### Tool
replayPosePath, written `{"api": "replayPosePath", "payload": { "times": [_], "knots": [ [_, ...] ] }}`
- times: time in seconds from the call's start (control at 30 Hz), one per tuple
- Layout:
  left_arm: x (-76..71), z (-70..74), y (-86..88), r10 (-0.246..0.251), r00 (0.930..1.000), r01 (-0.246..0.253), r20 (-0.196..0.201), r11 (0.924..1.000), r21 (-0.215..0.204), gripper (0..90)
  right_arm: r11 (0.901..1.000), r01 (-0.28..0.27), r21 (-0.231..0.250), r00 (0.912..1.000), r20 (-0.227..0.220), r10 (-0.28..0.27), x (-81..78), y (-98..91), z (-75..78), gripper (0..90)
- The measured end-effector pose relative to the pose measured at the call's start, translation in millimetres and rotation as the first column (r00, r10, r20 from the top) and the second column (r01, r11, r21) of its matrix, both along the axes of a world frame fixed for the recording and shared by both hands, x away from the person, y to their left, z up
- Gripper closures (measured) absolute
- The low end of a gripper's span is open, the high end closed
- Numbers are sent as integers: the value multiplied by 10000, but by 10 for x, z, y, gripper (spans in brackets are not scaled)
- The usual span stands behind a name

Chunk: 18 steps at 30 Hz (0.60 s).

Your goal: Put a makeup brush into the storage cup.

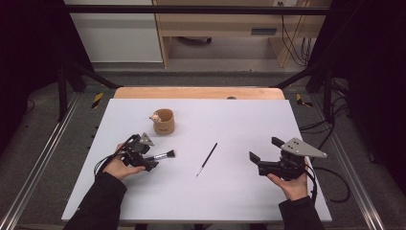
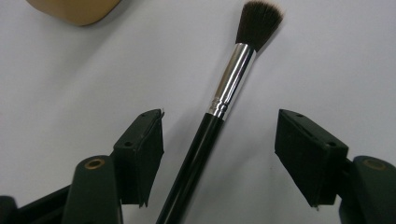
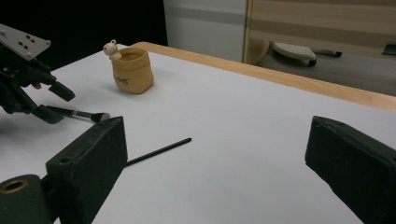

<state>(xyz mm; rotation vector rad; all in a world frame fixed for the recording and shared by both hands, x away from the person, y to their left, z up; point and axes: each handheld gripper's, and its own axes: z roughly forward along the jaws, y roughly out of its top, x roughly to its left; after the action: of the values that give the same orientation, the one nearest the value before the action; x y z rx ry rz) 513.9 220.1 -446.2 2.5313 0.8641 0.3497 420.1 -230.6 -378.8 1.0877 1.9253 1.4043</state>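
- high view: the left gripper (image 1: 152,160) sits low over the white table (image 1: 249,120), its jaws set around the black handle of the makeup brush (image 1: 165,155), whose bristle end points away from the jaws toward the table's middle. the tan pot (image 1: 164,121) with a small figure on its rim stands beyond the jaws, well apart from them. the thin black stick (image 1: 207,159) lies between the two grippers, touched by neither. the right gripper (image 1: 263,154) rests in the person's right hand with its jaws spread and nothing between them.
- left gripper view: the brush (image 2: 205,135) lies flat on the table, running up between the two pads at a slant, its silver ferrule and dark bristles past the jaw tips. the jaws are spread, with bare table showing on each side of the handle, so the pads do not yet press it. the handle lies nearer the one pad (image 2: 147,149) than the other (image 2: 303,154). a corner of the pot (image 2: 74,11) shows beyond the jaws.
- right gripper view: the right gripper's (image 3: 215,154) own jaws stand wide apart and empty. the stick (image 3: 159,151) lies just ahead of one pad; the pot (image 3: 132,70) and the left gripper (image 3: 53,102) on the brush (image 3: 88,115) stand farther off.
- risk: as the handle is round, slanted and off centre, the nearer pad would likely meet it first and may roll or push it aside, leaving a skewed hold; a grip this far back could let the bristle end droop when lifted.
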Motion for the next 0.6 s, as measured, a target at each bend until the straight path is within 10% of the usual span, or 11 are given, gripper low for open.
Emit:
{"api": "replayPosePath", "payload": {
  "times": [0.6],
  "knots": [
    [51, -60, -14, -30, 9984, 37, -560, 9999, 118, 560, 10000, -17, -28, 10000, -26, 17, 2, 11, -6, 61]
  ]
}}
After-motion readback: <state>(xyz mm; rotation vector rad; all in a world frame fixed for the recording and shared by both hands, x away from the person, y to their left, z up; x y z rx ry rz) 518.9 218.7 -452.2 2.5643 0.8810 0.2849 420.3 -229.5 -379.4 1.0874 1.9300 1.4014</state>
